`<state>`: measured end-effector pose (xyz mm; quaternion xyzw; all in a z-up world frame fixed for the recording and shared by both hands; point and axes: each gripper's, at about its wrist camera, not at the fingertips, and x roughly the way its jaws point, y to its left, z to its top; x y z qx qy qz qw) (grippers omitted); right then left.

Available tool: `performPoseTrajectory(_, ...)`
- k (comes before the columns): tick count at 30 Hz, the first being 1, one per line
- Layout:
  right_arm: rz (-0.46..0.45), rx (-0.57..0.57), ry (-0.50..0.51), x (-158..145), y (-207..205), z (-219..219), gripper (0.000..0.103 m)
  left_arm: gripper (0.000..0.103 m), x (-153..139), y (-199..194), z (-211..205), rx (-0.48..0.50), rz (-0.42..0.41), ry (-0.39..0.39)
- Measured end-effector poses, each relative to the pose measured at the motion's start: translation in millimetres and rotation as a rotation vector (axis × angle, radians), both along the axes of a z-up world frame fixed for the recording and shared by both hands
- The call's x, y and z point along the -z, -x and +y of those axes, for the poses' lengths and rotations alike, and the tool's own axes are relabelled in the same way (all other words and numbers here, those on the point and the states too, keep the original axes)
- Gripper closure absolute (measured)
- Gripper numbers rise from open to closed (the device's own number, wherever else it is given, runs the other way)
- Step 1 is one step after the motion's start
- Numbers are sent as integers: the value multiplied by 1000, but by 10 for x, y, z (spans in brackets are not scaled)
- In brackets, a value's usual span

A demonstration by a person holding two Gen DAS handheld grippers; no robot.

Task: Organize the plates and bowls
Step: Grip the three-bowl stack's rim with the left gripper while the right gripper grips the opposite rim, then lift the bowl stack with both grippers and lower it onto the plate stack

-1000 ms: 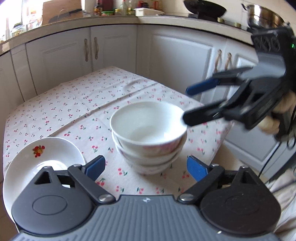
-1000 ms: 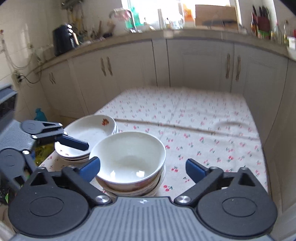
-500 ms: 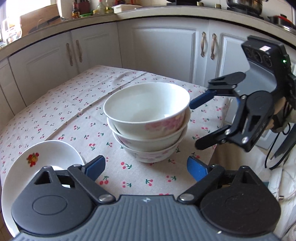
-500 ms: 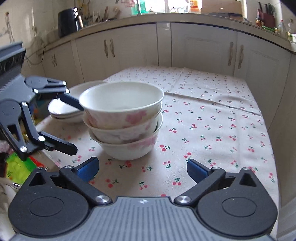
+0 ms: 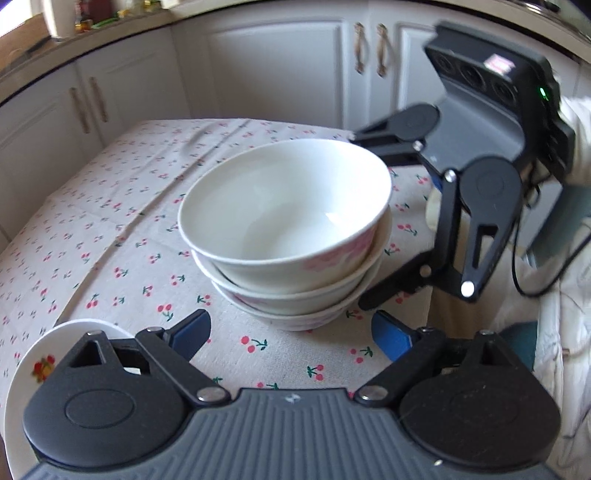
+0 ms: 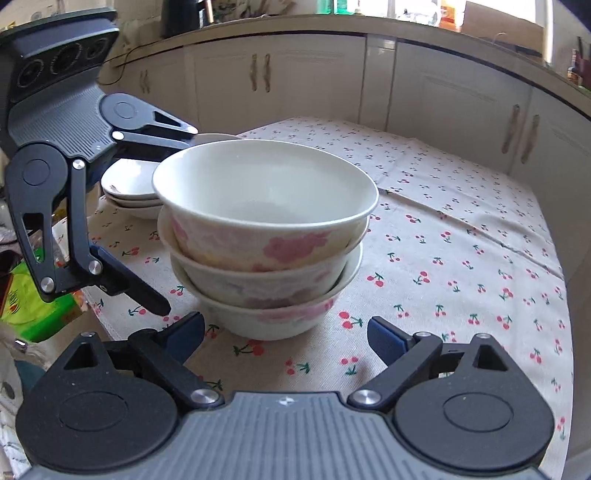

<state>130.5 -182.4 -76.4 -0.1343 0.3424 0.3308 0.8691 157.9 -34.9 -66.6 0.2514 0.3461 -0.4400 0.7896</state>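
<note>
A pale cherry-printed cloth covers the tabletop. Behind it, across the upper frame, runs a curved row of white panelled cabinet doors with bronze handles, under a beige countertop. Bright daylight enters through a window at upper right.
</note>
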Motion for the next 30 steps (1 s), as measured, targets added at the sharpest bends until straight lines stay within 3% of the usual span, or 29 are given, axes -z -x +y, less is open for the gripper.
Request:
performPoseTrajectory(14, 62, -218, 123, -167, -214, 131, 13, 16, 98, -338, -39, 127, 79, -15)
performPoseTrajectory(22, 109, -269, 133, -197, -293, 145, 20, 24, 94, -395, -3, 171, 130, 11)
performPoseTrajectory(30, 119, -288, 178, -214, -340, 194, 20, 24, 92, -405, -36, 194, 119, 18)
